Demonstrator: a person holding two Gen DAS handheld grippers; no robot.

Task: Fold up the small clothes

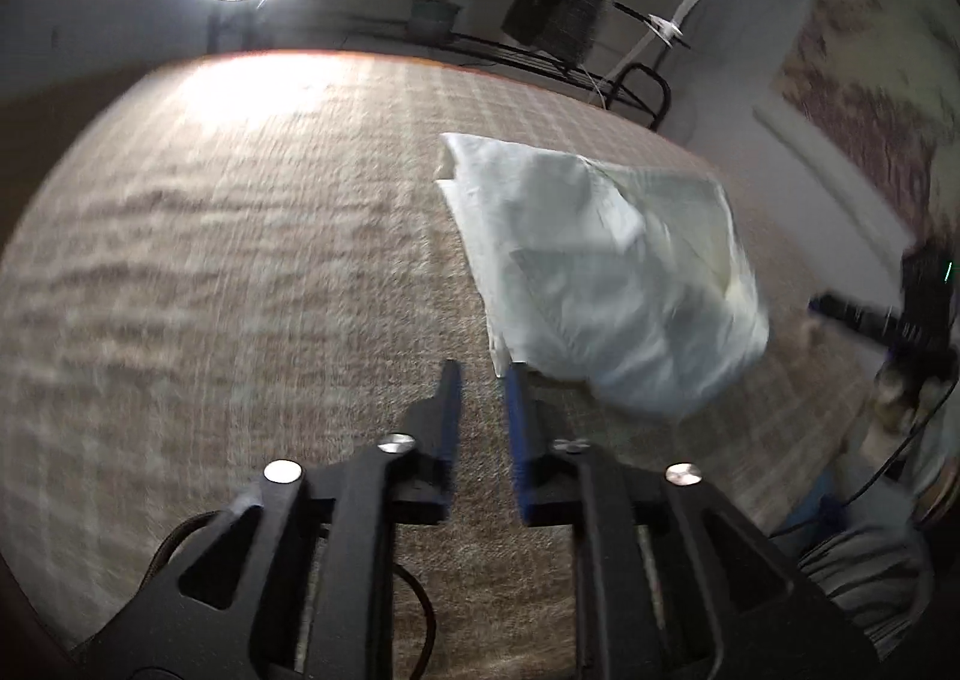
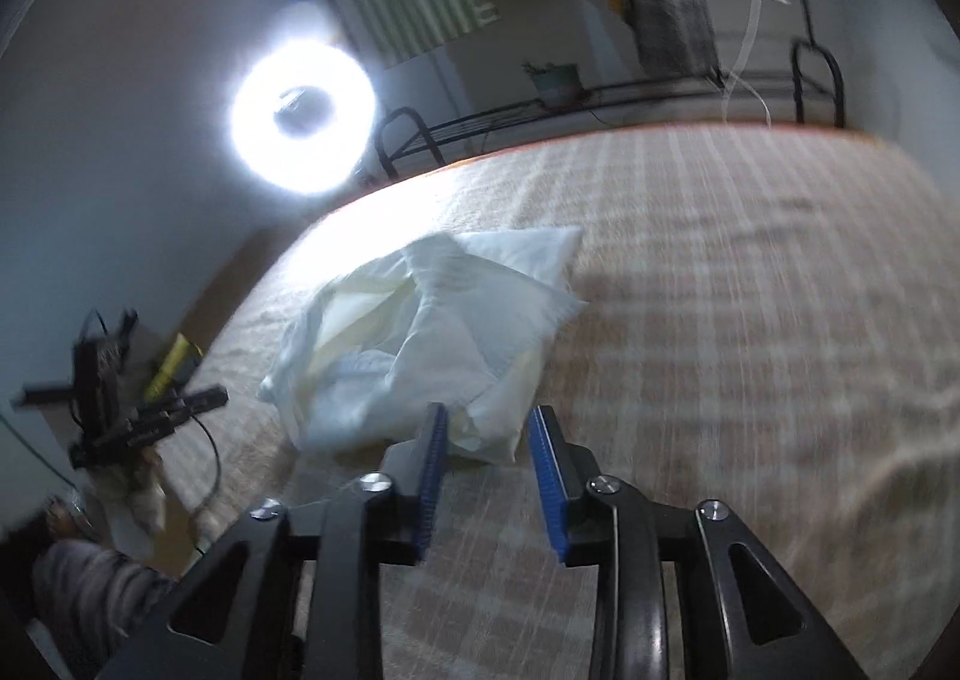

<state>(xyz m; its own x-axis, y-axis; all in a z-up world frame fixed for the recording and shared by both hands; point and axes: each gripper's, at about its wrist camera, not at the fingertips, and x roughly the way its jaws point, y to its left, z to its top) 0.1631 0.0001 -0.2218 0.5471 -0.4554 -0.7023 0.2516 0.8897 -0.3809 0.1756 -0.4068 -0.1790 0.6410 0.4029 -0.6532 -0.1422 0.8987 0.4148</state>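
A small white garment (image 1: 606, 272) lies crumpled and partly folded on the brown checked bed cover (image 1: 240, 260). My left gripper (image 1: 483, 374) is open and empty, its tips just short of the garment's near left corner. In the right wrist view the same garment (image 2: 432, 344) lies ahead and left. My right gripper (image 2: 489, 419) is open and empty, with its tips over the garment's near edge. The right gripper also shows at the far right of the left wrist view (image 1: 840, 308), and the left gripper shows at the left of the right wrist view (image 2: 198, 401).
A bright ring light (image 2: 303, 125) stands beyond the bed's far edge. A black metal rack (image 2: 600, 104) with a small potted plant (image 2: 555, 77) runs behind the bed. A wall (image 1: 870, 140) flanks the bed's side. The operator's sleeve (image 2: 90, 590) is at lower left.
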